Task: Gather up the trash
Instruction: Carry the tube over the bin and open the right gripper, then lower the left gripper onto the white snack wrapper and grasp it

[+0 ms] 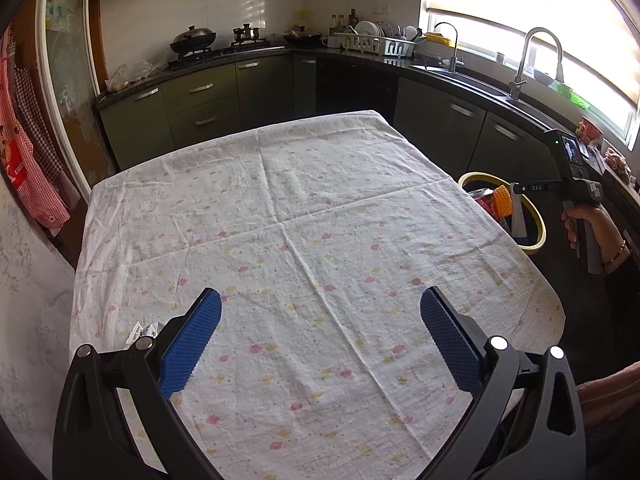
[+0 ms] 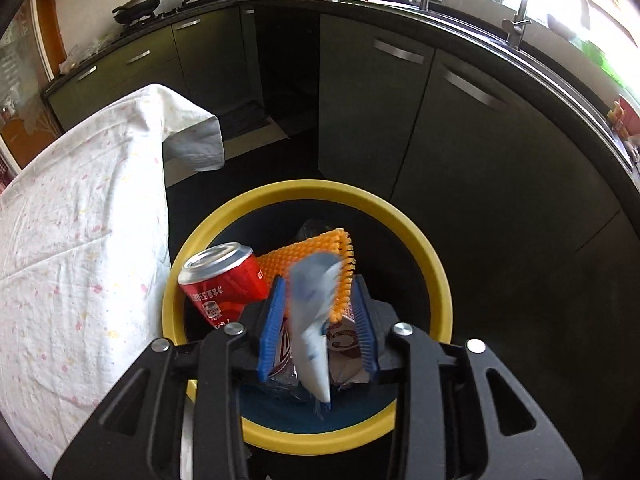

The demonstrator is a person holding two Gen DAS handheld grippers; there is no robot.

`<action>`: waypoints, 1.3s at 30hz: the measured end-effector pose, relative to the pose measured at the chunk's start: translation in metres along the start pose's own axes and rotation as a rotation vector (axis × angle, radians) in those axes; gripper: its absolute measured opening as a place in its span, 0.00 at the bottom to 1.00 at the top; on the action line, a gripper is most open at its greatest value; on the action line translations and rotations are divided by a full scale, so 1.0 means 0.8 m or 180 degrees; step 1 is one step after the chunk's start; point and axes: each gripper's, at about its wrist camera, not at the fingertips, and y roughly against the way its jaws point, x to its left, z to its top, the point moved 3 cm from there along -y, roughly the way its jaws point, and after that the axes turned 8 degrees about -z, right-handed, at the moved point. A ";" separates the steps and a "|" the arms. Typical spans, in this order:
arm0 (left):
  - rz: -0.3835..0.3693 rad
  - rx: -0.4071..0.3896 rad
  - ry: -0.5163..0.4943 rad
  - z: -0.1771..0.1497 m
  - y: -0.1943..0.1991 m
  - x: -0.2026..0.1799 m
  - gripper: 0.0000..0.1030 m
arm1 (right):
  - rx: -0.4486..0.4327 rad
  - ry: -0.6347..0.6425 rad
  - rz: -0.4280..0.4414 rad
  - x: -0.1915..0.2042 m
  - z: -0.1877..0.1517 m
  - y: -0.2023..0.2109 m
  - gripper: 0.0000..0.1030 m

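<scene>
In the left wrist view my left gripper hangs open over the flowered tablecloth, nothing between its blue pads. A small crumpled wrapper lies on the cloth just left of its left finger. In the right wrist view my right gripper points down into the yellow-rimmed bin. A blurred white and blue wrapper hangs loose between its blue pads, with a gap on either side. A red can and an orange spiked pad lie in the bin.
The bin stands on the dark floor off the table's right edge, with a hand holding the right gripper over it. Dark cabinets run behind, with a sink tap, a dish rack and a wok.
</scene>
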 end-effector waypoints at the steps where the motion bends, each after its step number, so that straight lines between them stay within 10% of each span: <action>1: 0.0006 0.0003 0.0002 -0.001 0.000 0.001 0.95 | -0.0017 -0.0036 0.0022 -0.002 0.000 0.003 0.32; 20: 0.0498 -0.0043 0.0319 -0.016 0.053 0.114 0.95 | -0.0566 0.0307 0.0556 0.079 -0.060 0.144 0.47; 29: 0.0172 0.0337 0.0461 -0.046 0.019 0.196 0.95 | -0.0570 0.0457 0.0692 0.110 -0.069 0.162 0.48; 39: 0.0115 0.0527 0.0346 -0.061 -0.031 0.174 0.95 | -0.0432 0.0611 0.0768 0.139 -0.078 0.149 0.49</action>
